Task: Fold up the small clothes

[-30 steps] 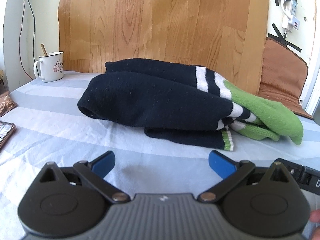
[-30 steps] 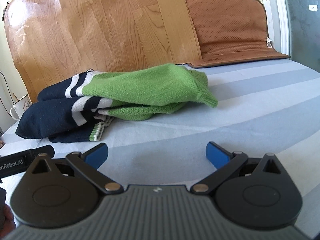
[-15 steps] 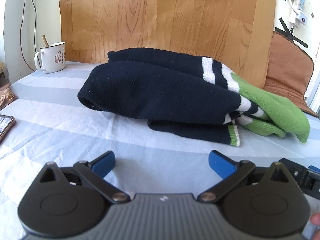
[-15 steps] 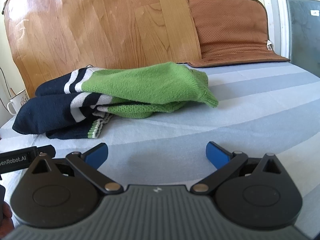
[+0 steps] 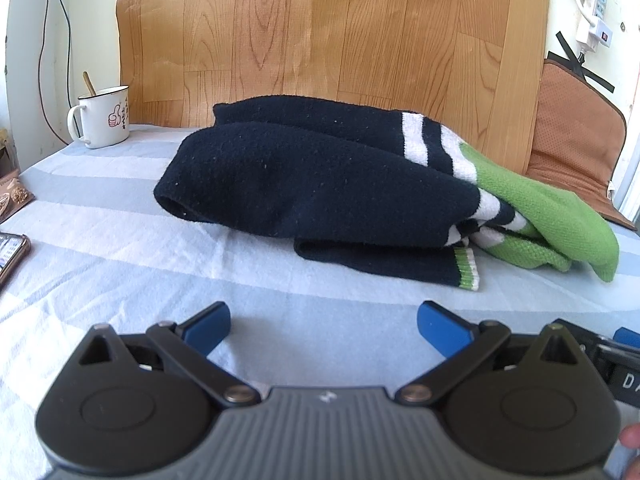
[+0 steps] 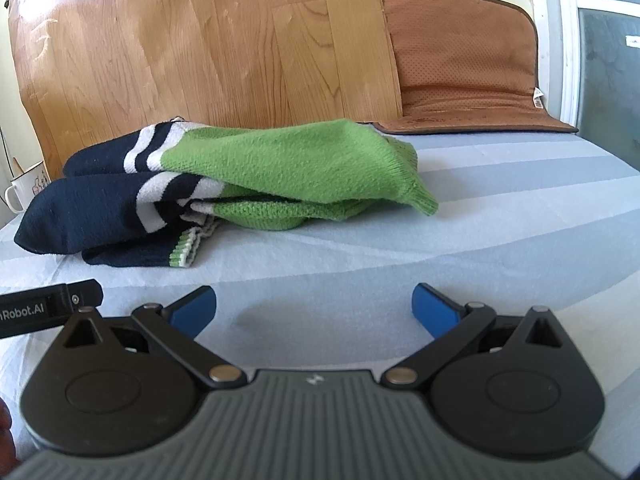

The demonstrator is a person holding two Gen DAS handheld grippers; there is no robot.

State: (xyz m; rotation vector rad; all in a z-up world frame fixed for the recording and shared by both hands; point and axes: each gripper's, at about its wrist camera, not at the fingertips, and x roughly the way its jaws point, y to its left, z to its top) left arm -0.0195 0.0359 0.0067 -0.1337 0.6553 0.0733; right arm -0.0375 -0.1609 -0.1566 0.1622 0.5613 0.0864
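Observation:
A small knit sweater (image 5: 340, 196), navy with white stripes and a green end, lies folded in a bundle on the pale blue striped sheet (image 5: 120, 248). A navy cuff with a green-white edge (image 5: 466, 270) pokes out at the front. My left gripper (image 5: 323, 326) is open and empty, a short way in front of the navy part. In the right wrist view the sweater (image 6: 280, 168) shows its green end toward me. My right gripper (image 6: 314, 306) is open and empty in front of it.
A white enamel mug (image 5: 103, 117) with a spoon stands at the back left. A phone (image 5: 10, 254) lies at the left edge. A wood-grain board (image 5: 320, 40) leans behind the sweater, a brown mat (image 6: 464, 68) at the back right. The other gripper's body (image 6: 44, 308) is close on the left.
Both grippers have moved slightly nearer to the sweater and stayed open. The sweater has not moved.

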